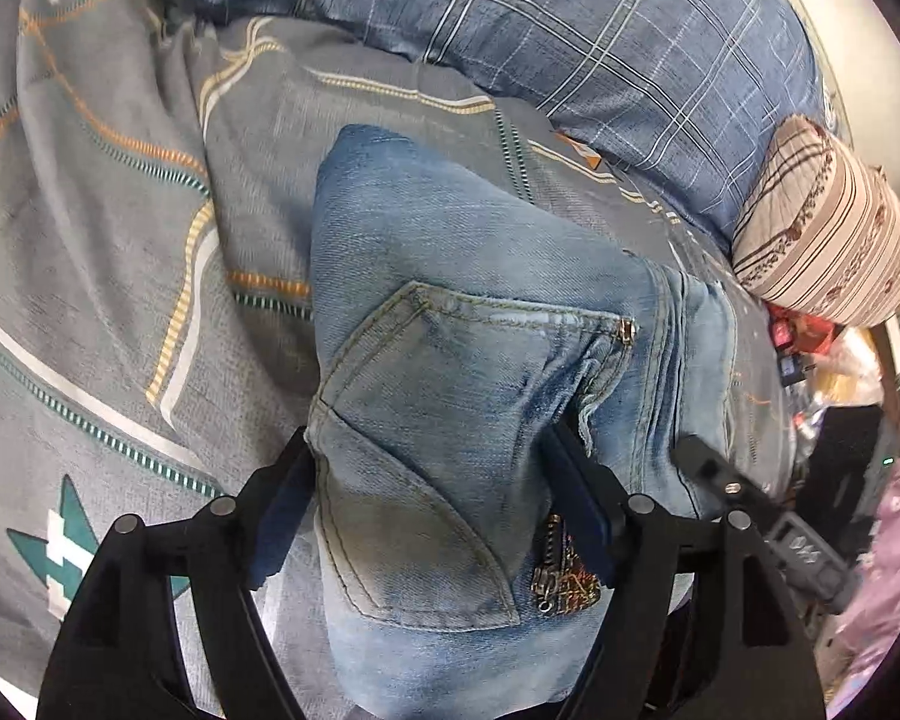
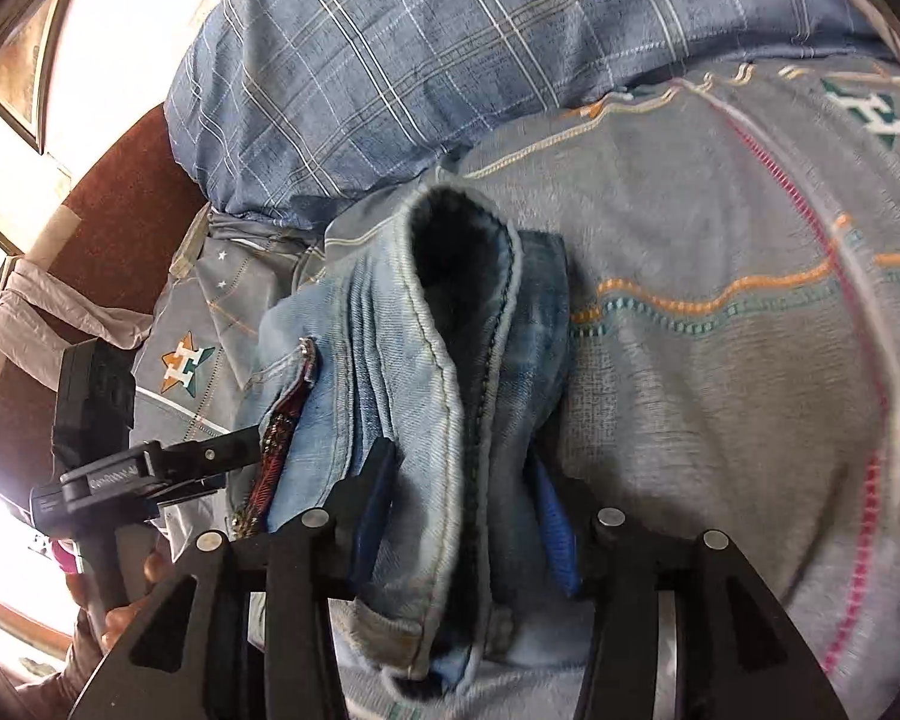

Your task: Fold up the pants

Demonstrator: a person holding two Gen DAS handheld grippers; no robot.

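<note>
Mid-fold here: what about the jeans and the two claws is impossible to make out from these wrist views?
- Left wrist view: the jeans run off the bottom edge, so their full extent is unseen.
- Left wrist view: whether the left claw pads press the denim; the fabric covers the contact.
- Right wrist view: the right claw fingertips are buried in the rolled waistband.
- Right wrist view: the bedspread at right is motion-blurred.
- Both views: the leg ends are hidden beneath the folds.

The folded pants (image 1: pixel 450 312) lie on the bedspread (image 1: pixel 108 276), which serves as the landmark. Beyond the bedspread's far edge lies the checked quilt (image 1: pixel 618 42), with a striped pillow (image 1: pixel 834 240) beside it. The left gripper (image 1: pixel 432 450) straddles the pants' near end; the right gripper (image 2: pixel 462 492) straddles their waistband.
</note>
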